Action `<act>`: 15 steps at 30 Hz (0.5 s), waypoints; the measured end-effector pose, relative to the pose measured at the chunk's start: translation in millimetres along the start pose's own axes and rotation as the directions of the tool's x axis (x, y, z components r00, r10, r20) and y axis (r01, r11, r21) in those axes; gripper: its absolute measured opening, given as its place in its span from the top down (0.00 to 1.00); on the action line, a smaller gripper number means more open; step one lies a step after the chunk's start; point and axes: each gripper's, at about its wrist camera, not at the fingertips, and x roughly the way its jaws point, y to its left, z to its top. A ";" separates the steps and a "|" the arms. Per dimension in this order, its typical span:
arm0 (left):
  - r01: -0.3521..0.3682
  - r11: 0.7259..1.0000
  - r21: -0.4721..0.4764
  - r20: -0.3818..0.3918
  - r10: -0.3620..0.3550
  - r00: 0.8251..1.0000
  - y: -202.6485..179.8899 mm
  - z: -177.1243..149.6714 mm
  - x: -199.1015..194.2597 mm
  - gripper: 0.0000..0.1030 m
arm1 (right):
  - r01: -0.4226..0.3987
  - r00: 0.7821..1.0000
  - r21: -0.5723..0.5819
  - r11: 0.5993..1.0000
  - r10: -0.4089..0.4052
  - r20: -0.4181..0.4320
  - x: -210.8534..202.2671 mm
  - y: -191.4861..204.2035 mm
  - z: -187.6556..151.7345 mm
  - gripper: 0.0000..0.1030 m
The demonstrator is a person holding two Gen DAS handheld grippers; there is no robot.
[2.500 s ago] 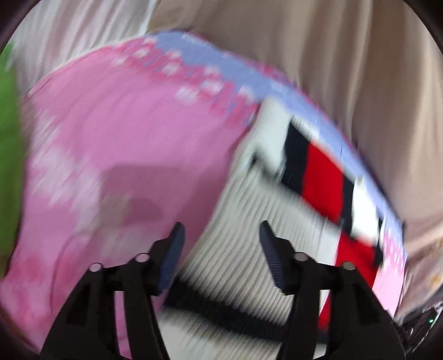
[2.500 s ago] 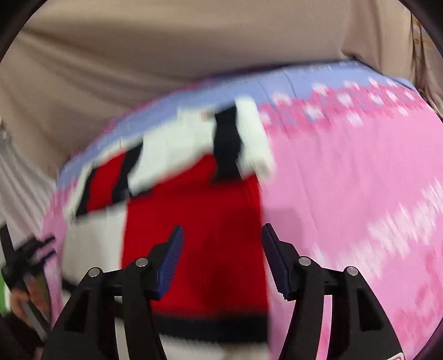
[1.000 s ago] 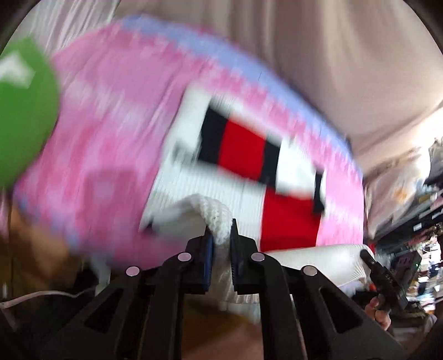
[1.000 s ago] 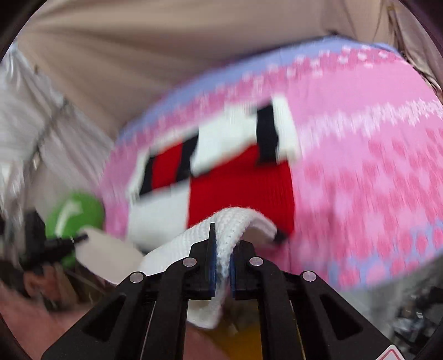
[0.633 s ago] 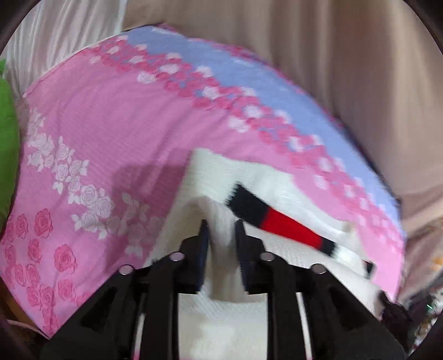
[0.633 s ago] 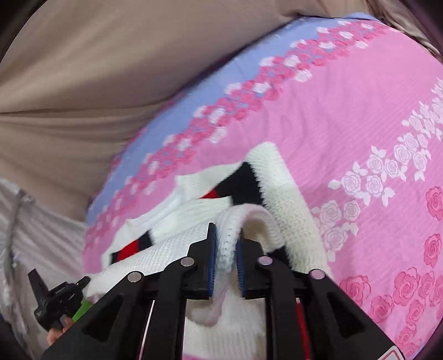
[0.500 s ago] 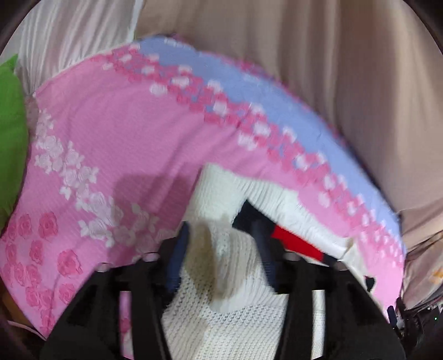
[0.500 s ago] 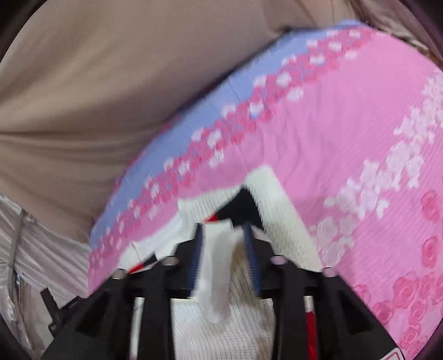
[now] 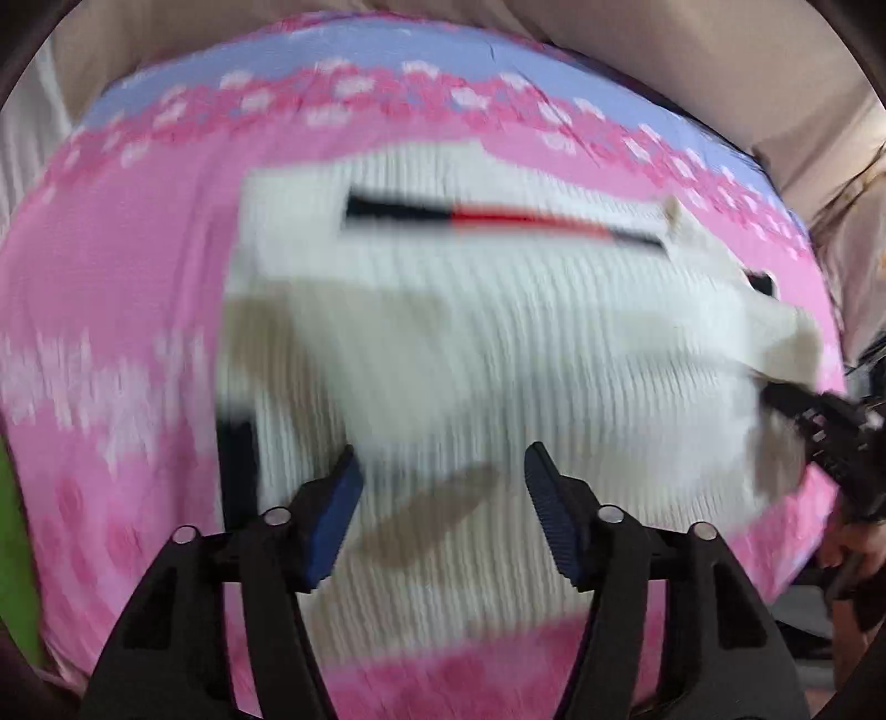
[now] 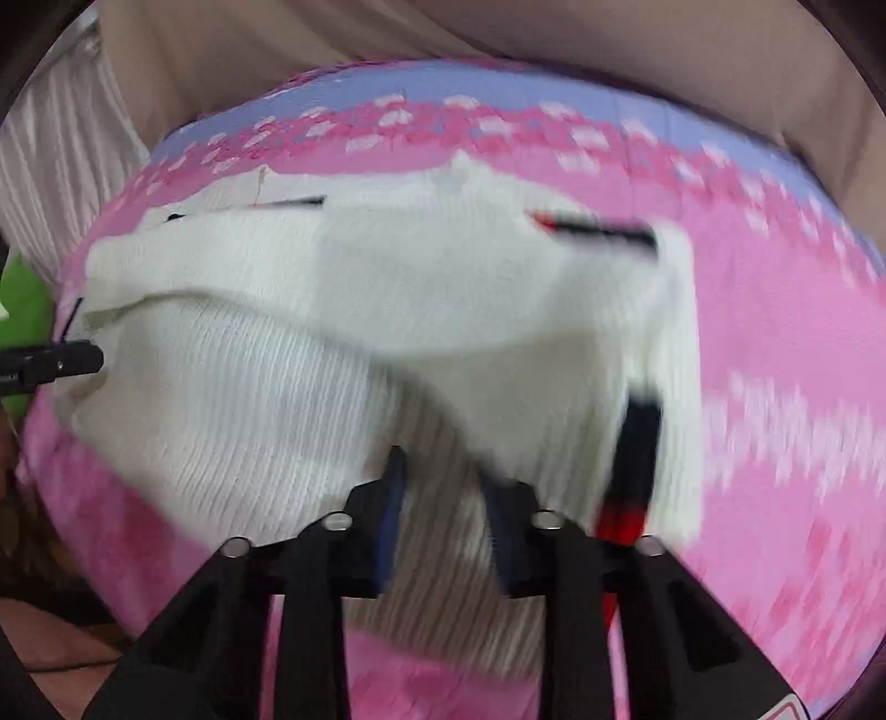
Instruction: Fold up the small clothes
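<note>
A white knit sweater point(image 9: 470, 343) with black and red stripes lies folded over on a pink floral cloth point(image 9: 111, 266); only thin stripe slivers show along its far edge. It also shows in the right wrist view point(image 10: 332, 310). My left gripper point(image 9: 443, 493) is open and empty above the sweater's near part. My right gripper point(image 10: 443, 487) is open with a narrower gap, empty, over the sweater's near edge. The right gripper's tip point(image 9: 803, 410) shows at the right of the left wrist view. The left gripper's tip point(image 10: 66, 360) shows at the left of the right wrist view.
The pink cloth point(image 10: 803, 332) has a lilac band point(image 10: 498, 88) along its far side. Beige fabric point(image 10: 498, 33) hangs behind. A green object point(image 10: 22, 310) sits at the left edge.
Both grippers carried the sweater's near edge forward over its far part, then let go and opened. They have pulled back toward me. The sweater now lies folded.
</note>
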 end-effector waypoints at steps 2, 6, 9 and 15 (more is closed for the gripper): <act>-0.064 0.996 -0.067 0.129 0.072 0.989 9.4 38.2 -11.3 0.48 | 0.038 0.993 0.116 0.992 -0.050 0.106 -7.6 -26.9 40.7 0.81; -0.011 0.946 -0.325 0.290 0.110 0.950 49.8 74.5 -48.7 0.34 | 0.024 0.956 0.452 0.892 -0.152 0.249 -44.4 -95.7 80.1 0.71; 0.007 0.946 -0.323 0.271 0.085 0.959 64.4 63.5 -51.2 0.23 | 0.000 0.956 0.452 0.892 -0.132 0.261 -56.0 -100.0 60.8 0.47; 0.074 0.932 -0.355 0.128 -0.030 0.991 67.0 56.3 1.7 0.24 | -0.004 0.987 0.463 0.886 -0.071 0.144 -10.7 -99.3 39.4 0.41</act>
